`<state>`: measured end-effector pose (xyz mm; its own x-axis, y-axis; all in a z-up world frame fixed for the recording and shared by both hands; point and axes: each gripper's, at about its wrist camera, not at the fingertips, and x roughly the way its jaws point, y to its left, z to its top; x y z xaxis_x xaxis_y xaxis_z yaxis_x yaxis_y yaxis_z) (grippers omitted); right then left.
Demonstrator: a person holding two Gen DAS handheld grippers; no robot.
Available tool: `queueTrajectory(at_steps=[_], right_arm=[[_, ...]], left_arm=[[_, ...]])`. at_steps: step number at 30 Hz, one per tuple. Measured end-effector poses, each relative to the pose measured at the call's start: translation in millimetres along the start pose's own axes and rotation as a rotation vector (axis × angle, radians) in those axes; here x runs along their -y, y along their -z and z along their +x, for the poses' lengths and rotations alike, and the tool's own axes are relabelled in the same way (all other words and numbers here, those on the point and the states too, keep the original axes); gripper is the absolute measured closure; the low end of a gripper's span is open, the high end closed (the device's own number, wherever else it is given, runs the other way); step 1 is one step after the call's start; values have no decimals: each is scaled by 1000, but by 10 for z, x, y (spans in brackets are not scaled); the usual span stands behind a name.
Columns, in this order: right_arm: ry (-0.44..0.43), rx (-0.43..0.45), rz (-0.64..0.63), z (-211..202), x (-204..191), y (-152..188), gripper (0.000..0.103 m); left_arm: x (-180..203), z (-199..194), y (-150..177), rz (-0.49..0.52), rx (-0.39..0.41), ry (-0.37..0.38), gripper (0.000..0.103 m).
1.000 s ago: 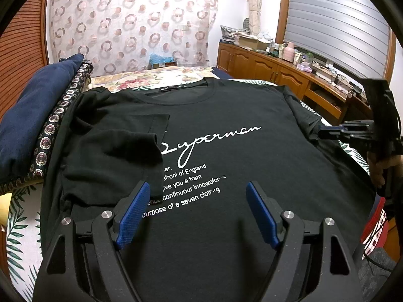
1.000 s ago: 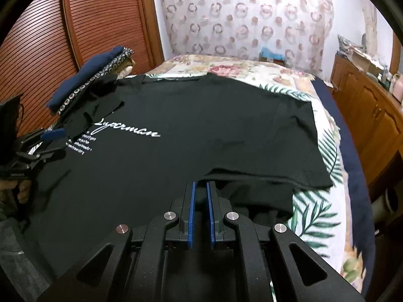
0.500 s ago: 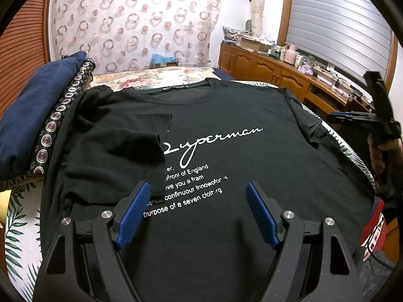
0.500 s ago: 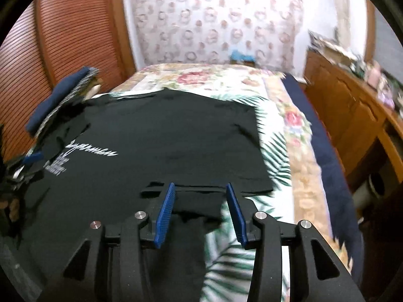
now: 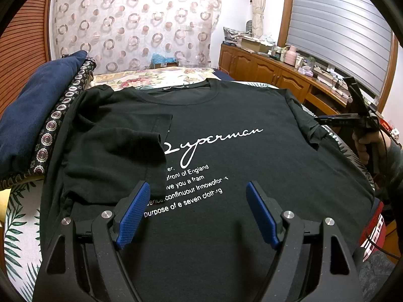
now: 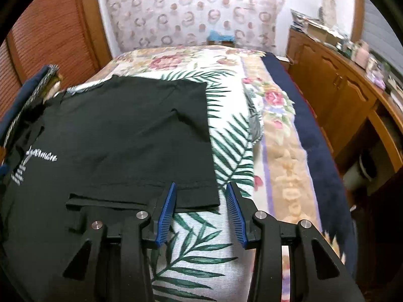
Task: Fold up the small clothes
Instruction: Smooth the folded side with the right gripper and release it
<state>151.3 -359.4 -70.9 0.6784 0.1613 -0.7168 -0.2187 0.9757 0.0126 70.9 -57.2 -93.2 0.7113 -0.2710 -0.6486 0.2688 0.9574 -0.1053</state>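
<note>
A black T-shirt (image 5: 252, 105) with white "Superman" lettering lies face up on the bed. Its left sleeve (image 5: 121, 148) is folded in over the chest. My left gripper (image 5: 199, 196) hovers open over the printed lines, with nothing between its blue pads. In the right wrist view, my right gripper (image 6: 201, 185) is at the shirt's (image 6: 126, 130) right edge, over the corner of the flat right sleeve (image 6: 191, 197) and the leaf-print bedspread (image 6: 196, 259). Its jaws are closing, still apart, and the pads press on nothing. The left wrist view shows the right gripper (image 5: 325, 120) in a hand beside that sleeve.
A navy cushion with patterned trim (image 5: 32, 115) lies against the shirt's left side. Wooden cabinets (image 5: 264, 70) with clutter on top run along the right of the bed. A navy blanket (image 6: 314, 151) borders the bedspread on the right. A patterned curtain hangs behind.
My right gripper was shut on the shirt's right side. It has let go and moved right to the sleeve's edge, and the sleeve lies flat. The left gripper has not moved.
</note>
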Motion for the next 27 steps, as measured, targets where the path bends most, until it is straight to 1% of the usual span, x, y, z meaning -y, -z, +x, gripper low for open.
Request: queueTrajectory(at_steps=[1, 3, 5, 7, 9, 13, 18, 22, 24, 25, 26, 27], right_arm=[[-17, 0, -21, 5, -24, -6, 84], [-51, -13, -51, 15, -69, -48, 97], [-66, -5, -68, -10, -126, -101, 98], [-100, 25, -78, -53, -209, -186, 98], [-115, 53, -103, -102, -372, -322, 98], [-157, 78, -161, -89, -735, -582, 98], [-179, 72, -246, 55, -1222, -811, 98], [-197, 71, -249, 228, -1366, -979, 98], [-180, 86, -237, 264, -1381, -1041, 97], [-172, 89, -234, 266, -1359, -1027, 88], [-161, 91, -230, 269, -1365, -1033, 83], [-153, 94, -227, 263, -1368, -1030, 73]], left_arm=[[-5, -3, 1, 0, 0, 0, 24], [-2, -7, 9, -2, 4, 1, 24], [-7, -4, 15, -6, 6, 2, 24], [-22, -12, 18, -11, 9, 4, 24], [-25, -12, 18, -13, 10, 3, 24], [-23, -23, 20, -11, 15, 1, 24], [-27, -31, 24, -16, 18, 2, 24], [-30, -30, 24, -17, 16, 2, 24], [-32, -33, 24, -18, 17, 3, 24], [-32, -33, 25, -19, 17, 4, 24], [-37, -34, 23, -21, 18, 4, 24], [-38, -35, 23, -22, 19, 5, 24]])
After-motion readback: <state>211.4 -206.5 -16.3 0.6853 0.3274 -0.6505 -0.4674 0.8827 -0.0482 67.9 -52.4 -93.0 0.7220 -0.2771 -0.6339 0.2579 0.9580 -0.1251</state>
